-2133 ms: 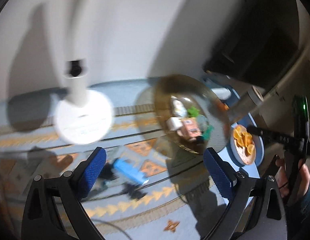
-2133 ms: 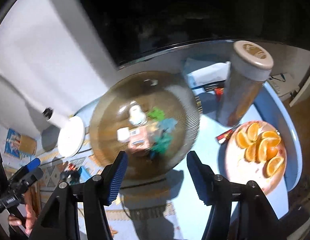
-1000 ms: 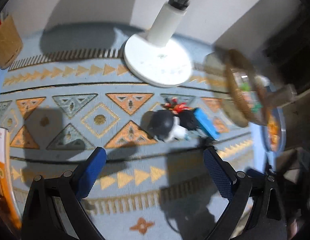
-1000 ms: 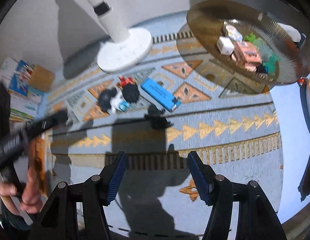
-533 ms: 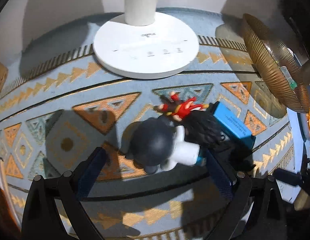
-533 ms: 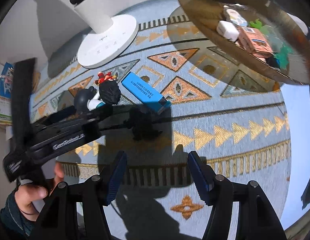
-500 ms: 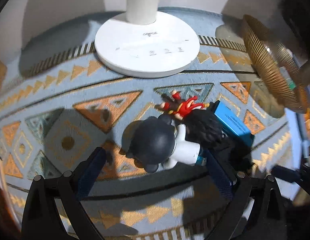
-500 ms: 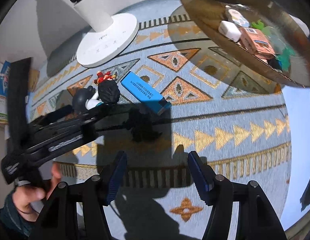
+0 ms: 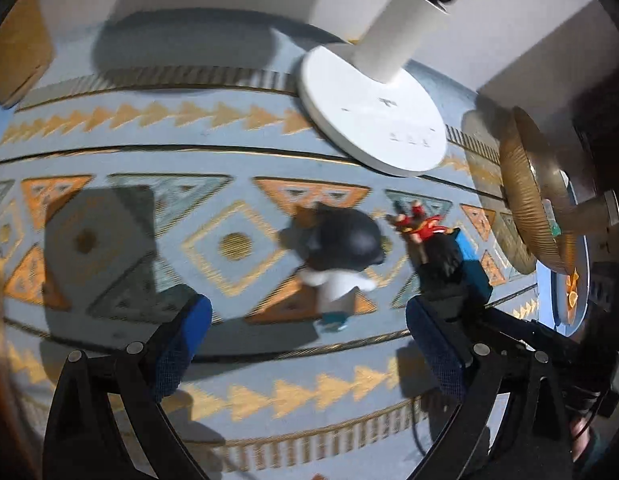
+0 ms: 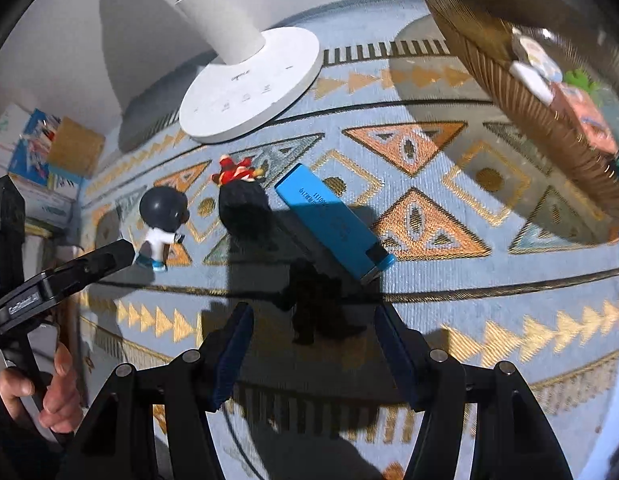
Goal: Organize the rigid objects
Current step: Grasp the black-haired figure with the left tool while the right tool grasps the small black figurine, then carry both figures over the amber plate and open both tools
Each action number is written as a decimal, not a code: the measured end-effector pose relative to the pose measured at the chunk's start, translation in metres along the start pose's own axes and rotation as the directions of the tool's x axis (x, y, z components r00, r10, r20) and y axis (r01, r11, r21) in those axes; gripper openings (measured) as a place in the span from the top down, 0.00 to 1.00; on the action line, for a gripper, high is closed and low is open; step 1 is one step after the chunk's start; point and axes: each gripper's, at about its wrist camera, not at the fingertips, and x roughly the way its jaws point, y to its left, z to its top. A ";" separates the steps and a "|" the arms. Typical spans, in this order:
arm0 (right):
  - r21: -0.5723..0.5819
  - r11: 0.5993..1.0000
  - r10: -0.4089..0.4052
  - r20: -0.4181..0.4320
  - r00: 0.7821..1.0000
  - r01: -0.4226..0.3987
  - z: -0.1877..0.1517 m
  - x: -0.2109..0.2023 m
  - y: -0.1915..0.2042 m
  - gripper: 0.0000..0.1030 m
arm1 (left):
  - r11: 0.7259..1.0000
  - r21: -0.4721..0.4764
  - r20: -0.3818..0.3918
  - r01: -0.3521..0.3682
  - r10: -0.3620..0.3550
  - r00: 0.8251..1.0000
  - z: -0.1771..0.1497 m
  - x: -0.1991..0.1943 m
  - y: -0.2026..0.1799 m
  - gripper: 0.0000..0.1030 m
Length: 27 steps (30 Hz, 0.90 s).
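— Where do the toys lie?
— On the blue patterned rug (image 10: 449, 208): a black-headed figurine in white (image 9: 337, 256), a red-topped black figure (image 10: 241, 196), a bright blue rectangular box (image 10: 333, 220) and a small black toy (image 10: 317, 308).
— And the fingers?
— The left gripper (image 9: 309, 344) is spread apart, empty, above the black-headed figurine. The right gripper (image 10: 313, 356) is released too, with the small black toy just ahead of its pads.

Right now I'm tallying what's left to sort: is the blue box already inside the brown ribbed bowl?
No: the blue box lies flat on the patterned cloth, well apart from the brown ribbed bowl.
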 end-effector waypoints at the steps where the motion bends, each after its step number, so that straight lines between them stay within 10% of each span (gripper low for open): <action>1: -0.014 1.000 -0.004 0.008 1.000 0.004 -0.001 -0.001 0.001 0.40 | 1.000 0.010 -0.009 -0.008 0.008 1.000 0.001 0.005 -0.006 0.05; 8: -0.129 0.970 -0.200 0.041 0.979 0.204 -0.008 0.005 0.031 0.42 | 0.988 0.117 0.028 -0.100 0.097 0.995 0.014 0.025 -0.027 0.09; 12: -0.173 0.944 -0.270 0.082 0.959 0.281 -0.011 0.006 0.041 0.60 | 0.980 0.136 0.052 -0.146 0.140 0.989 0.016 0.028 -0.032 0.14; 16: -0.208 0.930 -0.287 0.103 0.952 0.303 -0.012 0.007 0.049 0.67 | 0.970 0.157 0.088 -0.188 0.176 0.980 0.018 0.025 -0.036 0.43; 27: -0.320 0.944 -0.076 0.013 0.997 0.076 -0.053 -0.005 0.059 0.67 | 0.988 0.137 0.033 -0.065 0.061 0.998 -0.010 0.015 -0.032 0.50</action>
